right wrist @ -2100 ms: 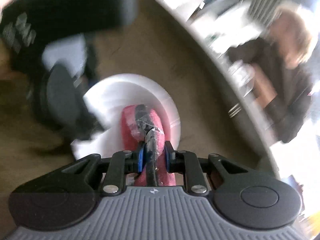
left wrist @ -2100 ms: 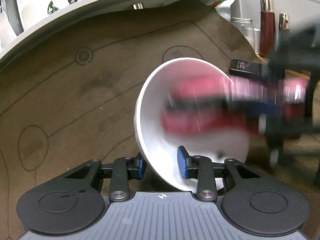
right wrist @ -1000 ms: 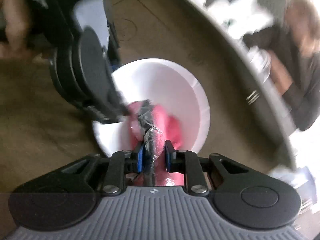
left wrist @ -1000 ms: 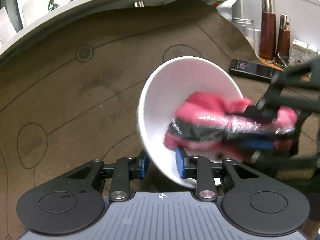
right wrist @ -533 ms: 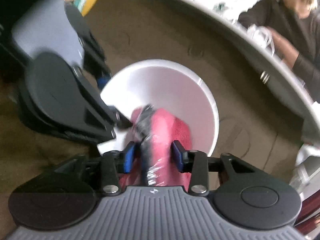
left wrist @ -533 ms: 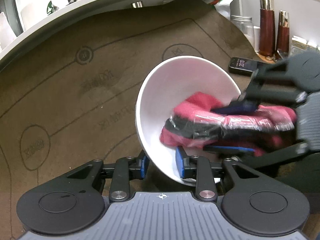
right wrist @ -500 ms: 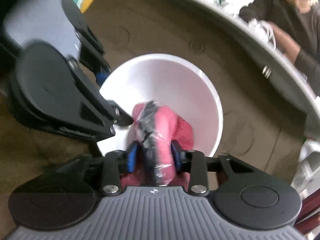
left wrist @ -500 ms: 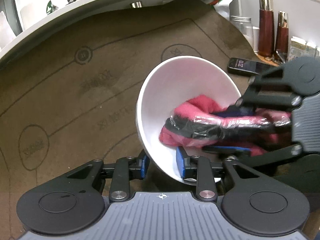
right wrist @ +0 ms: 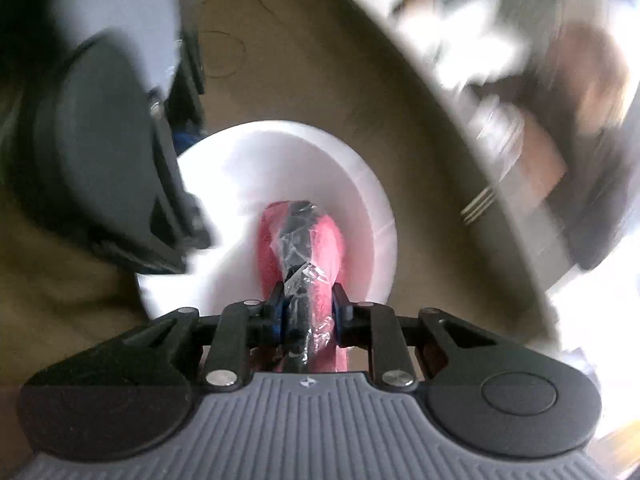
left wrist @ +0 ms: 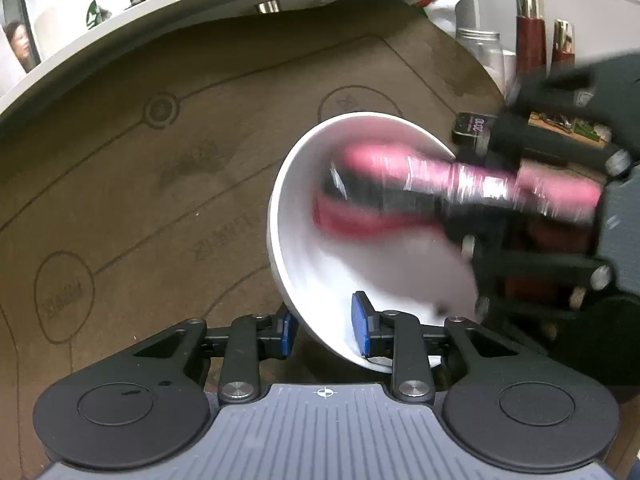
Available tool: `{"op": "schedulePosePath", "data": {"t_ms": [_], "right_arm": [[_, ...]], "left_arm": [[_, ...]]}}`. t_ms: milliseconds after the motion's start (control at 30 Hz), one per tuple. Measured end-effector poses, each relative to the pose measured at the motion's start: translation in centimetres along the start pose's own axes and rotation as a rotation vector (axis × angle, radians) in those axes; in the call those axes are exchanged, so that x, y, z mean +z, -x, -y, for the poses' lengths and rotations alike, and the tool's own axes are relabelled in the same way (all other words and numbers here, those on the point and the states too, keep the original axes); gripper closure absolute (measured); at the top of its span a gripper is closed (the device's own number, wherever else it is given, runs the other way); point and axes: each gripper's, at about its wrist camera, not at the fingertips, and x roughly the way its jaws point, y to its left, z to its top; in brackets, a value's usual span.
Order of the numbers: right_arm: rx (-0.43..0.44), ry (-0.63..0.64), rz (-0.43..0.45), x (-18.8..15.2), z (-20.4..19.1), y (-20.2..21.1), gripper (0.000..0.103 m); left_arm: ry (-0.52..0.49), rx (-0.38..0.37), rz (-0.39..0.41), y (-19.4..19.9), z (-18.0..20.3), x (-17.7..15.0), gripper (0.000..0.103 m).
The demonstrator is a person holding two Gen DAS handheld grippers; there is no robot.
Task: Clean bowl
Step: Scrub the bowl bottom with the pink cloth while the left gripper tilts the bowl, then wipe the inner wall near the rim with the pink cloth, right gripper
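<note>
A white bowl (left wrist: 304, 256) is tilted on its side above the brown mat. My left gripper (left wrist: 325, 328) is shut on the bowl's lower rim, one pad inside and one outside. My right gripper (right wrist: 308, 314) is shut on a pink cloth (right wrist: 320, 236) wrapped with black and clear film. The cloth (left wrist: 400, 184) reaches into the bowl from the right, against its upper inner wall, blurred by motion. In the right wrist view the bowl (right wrist: 360, 184) lies ahead, with the left gripper's body (right wrist: 100, 160) at its left.
A brown mat (left wrist: 160, 168) with printed outlines covers the table. A phone (left wrist: 472, 128), a glass jar (left wrist: 482, 46) and two dark red bottles (left wrist: 530, 24) stand at the right. A white curved table edge (left wrist: 120, 28) runs behind, with people beyond it.
The pink cloth has swept from the bowl's lower part up to its upper inner wall. The right gripper has swung with it. The left gripper and the bowl have stayed in place.
</note>
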Motion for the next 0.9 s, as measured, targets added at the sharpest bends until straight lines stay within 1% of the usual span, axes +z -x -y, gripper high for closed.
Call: {"op": "schedulePosePath", "data": {"t_ms": [33,67,133,167,200,233,333,400,467,500,533,567,600,633,667,700,733,800,867,900], "right_arm": [[-0.051,0.061,0.012,0.1,-0.5,0.3,0.082],[0.012,0.007,-0.021,0.0,-0.1,0.0,0.081],[0.136,-0.098,-0.085,-0.4,0.8,-0.5,0.081],[0.178,-0.148,-0.098,-0.7,1.0,-0.3,0.081],[0.237,-0.239,-0.111,-0.9,1.6,-0.4,0.081],[0.275,-0.310,-0.119,-1.0,2.2,-0.6,0.081],[0.334,-0.456,-0.129,-1.6,3.2,-0.9,0.081],[0.369,-0.555,-0.132,-2.3,3.8,-1.0,0.080],[0.396,-0.649,-0.128,-3.0,4.7,-1.3,0.080],[0.408,-0.694,-0.126,-3.3,5.1,-1.4,0.080],[0.415,-0.719,-0.123,-3.6,5.2,-1.4,0.081],[0.412,-0.717,-0.116,-3.3,5.6,-2.0,0.081],[0.410,-0.715,-0.110,-3.0,6.0,-2.6,0.081],[0.408,-0.713,-0.104,-2.7,6.4,-3.1,0.081],[0.405,-0.702,-0.103,-2.6,6.5,-3.0,0.081],[0.386,-0.648,-0.100,-2.3,5.7,-2.3,0.081],[0.346,-0.534,-0.093,-1.7,4.4,-1.6,0.081],[0.301,-0.411,-0.087,-0.9,3.4,-1.8,0.081],[0.164,-0.130,-0.075,-0.3,0.9,-1.5,0.082],[0.097,-0.022,-0.068,-0.3,0.1,-1.5,0.082]], "left_arm": [[-0.002,0.003,0.001,0.0,0.0,-0.1,0.073],[-0.002,0.006,0.004,0.0,0.0,0.0,0.072],[-0.002,0.014,0.012,0.1,0.1,0.1,0.066],[-0.003,0.024,0.015,0.1,0.2,0.2,0.064],[-0.004,0.036,0.018,0.1,0.3,0.2,0.062],[-0.005,0.041,0.018,0.1,0.6,0.1,0.057],[0.027,0.055,0.036,0.4,1.0,-0.3,0.058],[0.067,0.047,0.050,0.7,0.7,-0.2,0.057],[0.109,0.036,0.055,0.8,0.3,-0.2,0.052],[0.130,0.020,0.054,0.7,0.0,-0.2,0.052],[0.150,0.002,0.053,0.5,-0.3,-0.1,0.055],[0.154,-0.008,0.051,0.5,-0.5,-0.1,0.068],[0.155,-0.037,0.041,0.3,-0.5,-0.2,0.077],[0.157,-0.043,0.039,0.1,-0.5,-0.2,0.083],[0.160,-0.045,0.038,-0.1,-0.5,-0.3,0.083],[0.162,-0.047,0.037,-0.2,-0.5,-0.4,0.082],[0.151,-0.048,0.035,-0.2,-0.4,-0.4,0.082],[0.125,-0.050,0.031,-0.1,-0.3,-0.3,0.082],[0.094,-0.040,0.031,0.1,0.0,-0.4,0.080],[0.076,-0.033,0.033,0.1,0.1,-0.3,0.080]]}}
